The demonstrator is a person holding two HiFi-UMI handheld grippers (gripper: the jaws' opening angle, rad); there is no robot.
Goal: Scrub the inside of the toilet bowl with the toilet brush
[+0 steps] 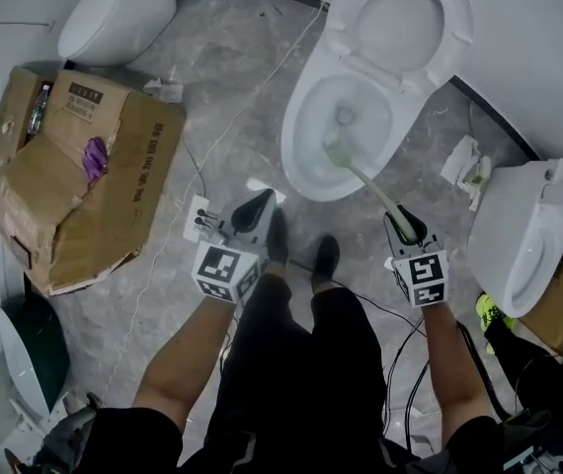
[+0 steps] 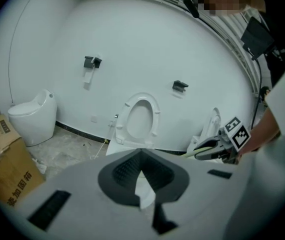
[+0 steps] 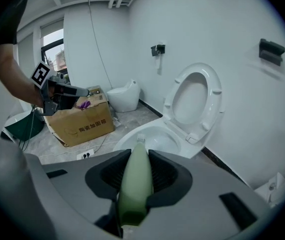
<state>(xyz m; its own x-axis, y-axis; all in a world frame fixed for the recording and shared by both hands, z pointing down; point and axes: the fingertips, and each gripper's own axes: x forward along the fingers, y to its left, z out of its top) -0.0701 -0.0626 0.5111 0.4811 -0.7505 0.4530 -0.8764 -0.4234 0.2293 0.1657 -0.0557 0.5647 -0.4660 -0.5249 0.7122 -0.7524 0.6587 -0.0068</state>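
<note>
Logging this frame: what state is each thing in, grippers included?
Seat: raised.
Brush: held by its handle, head down in the bowl.
Right gripper: shut on brush.
Left gripper: shut, empty.
Box: open, flaps splayed.
Small toilet: lid down.

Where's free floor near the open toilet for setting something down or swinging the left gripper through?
Best patch: bare floor between the cardboard box and the open toilet, crossed by a thin cable. Crowded: the gap toward the right-hand toilet holds crumpled paper; around the shoes lie a power strip and wires.
</note>
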